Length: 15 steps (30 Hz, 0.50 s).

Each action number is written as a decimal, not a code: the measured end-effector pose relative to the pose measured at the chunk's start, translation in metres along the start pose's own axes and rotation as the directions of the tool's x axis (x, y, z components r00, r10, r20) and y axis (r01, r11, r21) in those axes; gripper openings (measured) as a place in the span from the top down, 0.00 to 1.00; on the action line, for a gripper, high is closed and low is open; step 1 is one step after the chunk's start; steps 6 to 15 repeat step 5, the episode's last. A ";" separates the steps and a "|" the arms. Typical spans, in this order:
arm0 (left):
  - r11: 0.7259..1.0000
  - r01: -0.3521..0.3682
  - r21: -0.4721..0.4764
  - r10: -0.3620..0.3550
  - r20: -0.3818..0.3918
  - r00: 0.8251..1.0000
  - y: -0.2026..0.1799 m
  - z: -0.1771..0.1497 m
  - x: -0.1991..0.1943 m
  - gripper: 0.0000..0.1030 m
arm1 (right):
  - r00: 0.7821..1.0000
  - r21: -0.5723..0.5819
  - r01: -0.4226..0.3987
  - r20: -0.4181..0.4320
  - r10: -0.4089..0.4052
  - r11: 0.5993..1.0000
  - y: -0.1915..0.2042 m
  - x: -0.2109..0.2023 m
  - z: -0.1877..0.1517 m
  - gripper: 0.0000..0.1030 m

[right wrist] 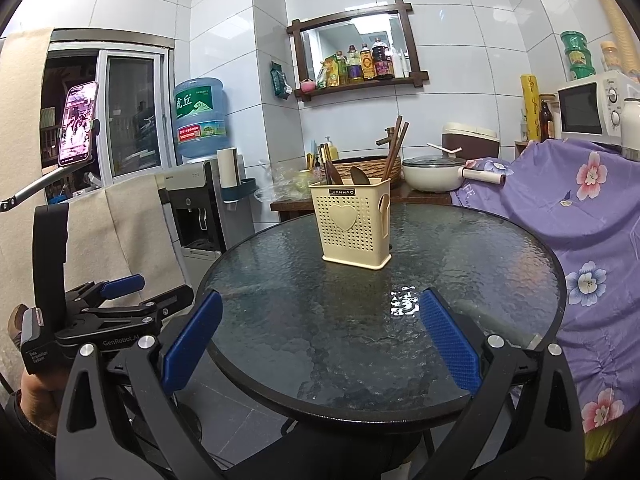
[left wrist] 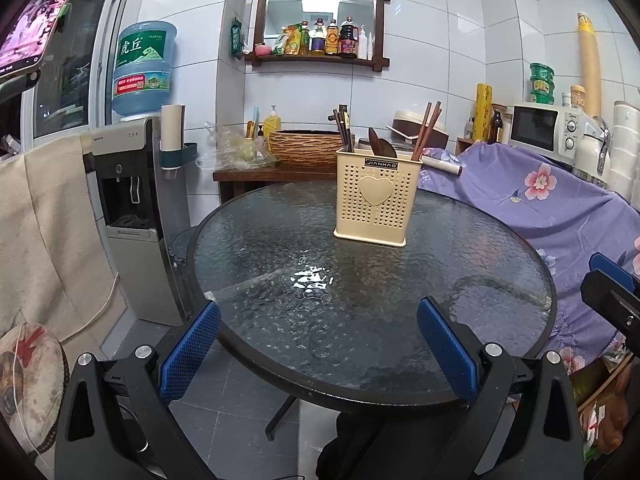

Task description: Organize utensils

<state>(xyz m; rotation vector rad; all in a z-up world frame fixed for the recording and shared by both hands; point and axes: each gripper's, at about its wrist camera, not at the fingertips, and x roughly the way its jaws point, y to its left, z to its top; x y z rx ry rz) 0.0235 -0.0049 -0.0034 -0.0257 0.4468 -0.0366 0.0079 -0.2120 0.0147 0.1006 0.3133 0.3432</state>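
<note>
Where the table widens, utensil holder beyond empty left gripper.

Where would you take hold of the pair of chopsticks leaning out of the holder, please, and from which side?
Grip the chopsticks on their bare upper shafts, well above the rim of the holder, coming from above. They lean up and to the right, clear of the spoons, so the open right gripper could close across both there and draw them out along their tilt.

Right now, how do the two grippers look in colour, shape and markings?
Both grippers, left gripper and right gripper, have black angular frames, silver bolts and blue textured finger pads. The left one's body reads "GenRobot.AI", on a dark-sleeved hand.
</note>
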 end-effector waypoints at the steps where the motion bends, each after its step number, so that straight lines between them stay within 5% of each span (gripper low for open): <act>1: 1.000 0.000 0.002 0.000 -0.004 1.000 0.000 0.000 0.000 0.06 | 1.000 0.003 -0.001 -0.003 0.001 1.000 0.000 0.000 -0.001 0.06; 15: 1.000 -0.004 0.009 0.004 -0.007 1.000 -0.002 -0.001 0.001 0.06 | 1.000 0.005 0.001 -0.007 -0.001 1.000 0.001 0.001 -0.001 0.06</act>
